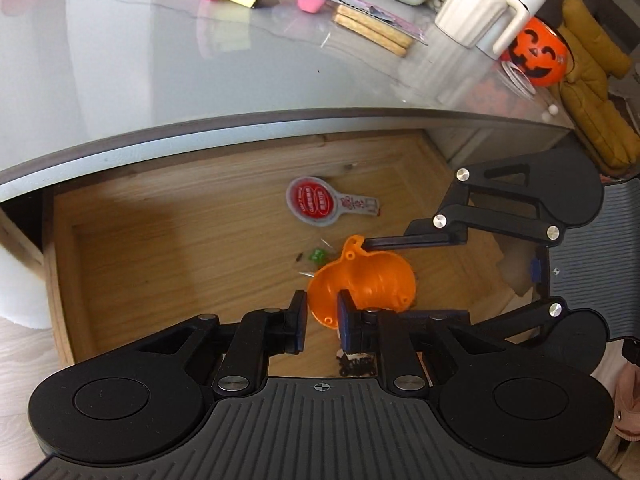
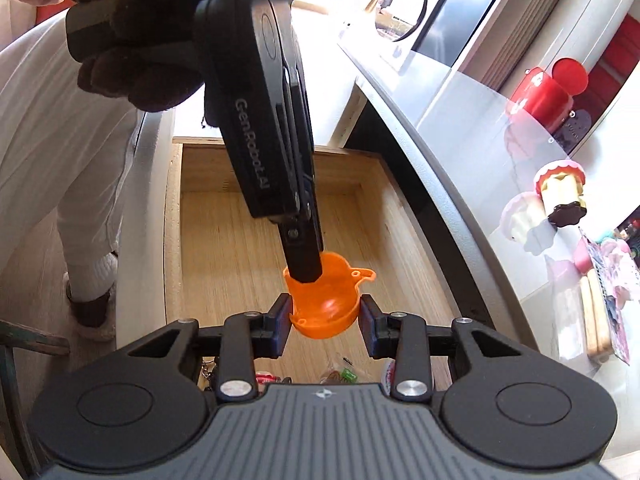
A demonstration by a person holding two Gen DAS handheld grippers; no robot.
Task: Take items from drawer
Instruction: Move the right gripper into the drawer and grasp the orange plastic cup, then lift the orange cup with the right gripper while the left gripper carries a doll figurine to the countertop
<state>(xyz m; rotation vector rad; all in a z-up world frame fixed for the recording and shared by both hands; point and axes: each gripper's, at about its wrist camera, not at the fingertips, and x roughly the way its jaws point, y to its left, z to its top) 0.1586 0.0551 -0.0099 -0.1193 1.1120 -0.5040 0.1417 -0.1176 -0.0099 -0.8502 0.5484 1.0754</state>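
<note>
An orange plastic bowl-shaped shell [image 1: 368, 280] with a small tab hangs over the open wooden drawer [image 1: 160, 240]. My left gripper [image 1: 322, 320] is shut on its rim, one finger inside the shell and one outside. In the right wrist view the same shell [image 2: 326, 308] sits between the pads of my right gripper [image 2: 324, 316], which press on its two sides. The left gripper [image 2: 304, 270] comes down into the shell from above, held by a dark-gloved hand [image 2: 132, 40]. The right gripper [image 1: 390, 278] reaches in from the right in the left wrist view.
A grey and red round tag [image 1: 316, 202] and a small green piece [image 1: 318, 256] lie on the drawer floor; small packets [image 2: 340, 376] lie near its front. The grey tabletop [image 1: 160, 60] overhangs the drawer, bearing mugs [image 1: 468, 8], biscuits [image 1: 372, 30] and a pumpkin bucket [image 1: 536, 56]. White-trousered legs [image 2: 60, 160] stand left.
</note>
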